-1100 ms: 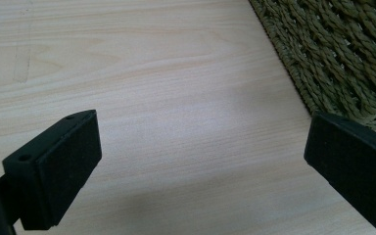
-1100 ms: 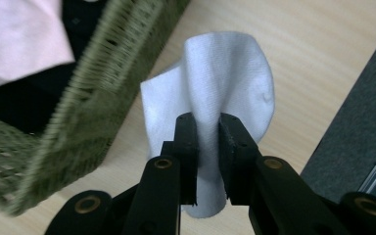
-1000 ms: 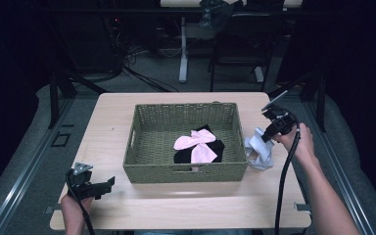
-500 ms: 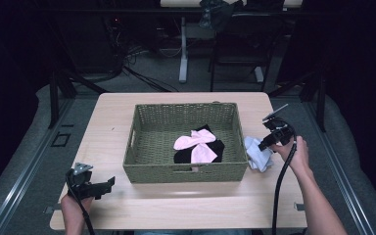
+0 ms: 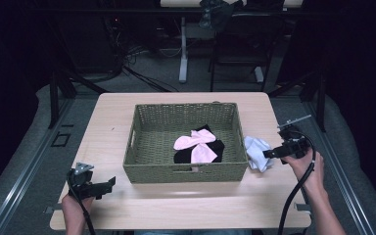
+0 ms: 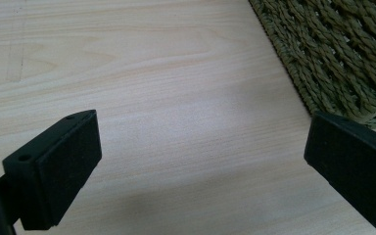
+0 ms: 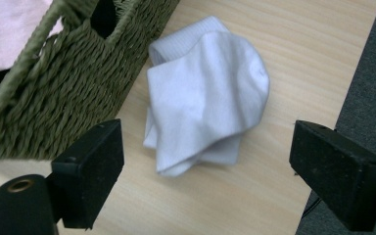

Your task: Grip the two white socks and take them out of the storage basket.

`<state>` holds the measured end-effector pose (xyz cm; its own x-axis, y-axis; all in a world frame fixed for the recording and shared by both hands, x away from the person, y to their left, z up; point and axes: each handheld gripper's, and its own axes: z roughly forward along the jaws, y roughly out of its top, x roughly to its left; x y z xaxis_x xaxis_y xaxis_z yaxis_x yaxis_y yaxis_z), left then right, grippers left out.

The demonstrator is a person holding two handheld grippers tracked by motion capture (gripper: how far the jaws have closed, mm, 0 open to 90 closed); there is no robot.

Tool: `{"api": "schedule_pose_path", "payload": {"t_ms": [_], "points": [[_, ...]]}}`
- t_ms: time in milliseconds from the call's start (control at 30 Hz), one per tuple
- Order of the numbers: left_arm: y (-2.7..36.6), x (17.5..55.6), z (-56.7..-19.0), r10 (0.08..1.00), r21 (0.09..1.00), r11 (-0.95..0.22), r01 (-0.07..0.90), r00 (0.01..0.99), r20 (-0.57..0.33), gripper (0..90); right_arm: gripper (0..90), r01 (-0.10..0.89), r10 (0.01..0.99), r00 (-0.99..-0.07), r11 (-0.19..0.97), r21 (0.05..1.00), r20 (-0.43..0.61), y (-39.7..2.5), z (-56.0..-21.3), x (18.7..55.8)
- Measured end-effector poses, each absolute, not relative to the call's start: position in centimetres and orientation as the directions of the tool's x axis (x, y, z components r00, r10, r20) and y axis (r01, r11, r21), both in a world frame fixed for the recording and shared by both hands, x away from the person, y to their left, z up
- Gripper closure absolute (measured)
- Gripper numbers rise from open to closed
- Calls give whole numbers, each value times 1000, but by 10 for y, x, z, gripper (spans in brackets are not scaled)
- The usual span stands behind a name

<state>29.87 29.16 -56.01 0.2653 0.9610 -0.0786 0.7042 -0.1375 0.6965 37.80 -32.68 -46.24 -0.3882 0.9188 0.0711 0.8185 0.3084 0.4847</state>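
A pale wooden table stands on grey floor; beyond its far edge, dark chairs and tangled cables in dim light.

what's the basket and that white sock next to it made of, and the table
Basket: looks like woven olive-green fibre, perhaps seagrass or paper cord; twisted strands show. White sock: soft knit, likely cotton blend; fine ribbing, limp folds. Table: pale wood or wood-look laminate, matte, with grain lines.
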Motion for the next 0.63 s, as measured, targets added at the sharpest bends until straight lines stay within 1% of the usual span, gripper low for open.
{"api": "schedule_pose_path", "payload": {"t_ms": [233, 300, 467, 500, 567, 633], "points": [[291, 299, -560, 961, 695, -139, 705, 265, -77, 6, 14, 822, 925, -369, 278, 497, 93, -335, -482, 349], [290, 299, -561, 961, 695, -141, 705, 267, -77, 6, 10, 801, 929, -361, 261, 538, 87, -337, -492, 341], [288, 301, -562, 960, 691, -146, 708, 271, -75, 6, 0, 814, 940, -322, 211, 542, 117, -342, -522, 326], [288, 301, -562, 959, 691, -147, 708, 273, -76, 6, 0, 822, 943, -312, 206, 531, 117, -343, -528, 324], [287, 302, -562, 957, 688, -159, 708, 281, -68, 6, 0, 831, 943, -313, 215, 513, 111, -344, -533, 323], [285, 303, -562, 956, 686, -165, 709, 285, -64, 6, 0, 823, 947, -301, 198, 532, 114, -347, -533, 321]]}}
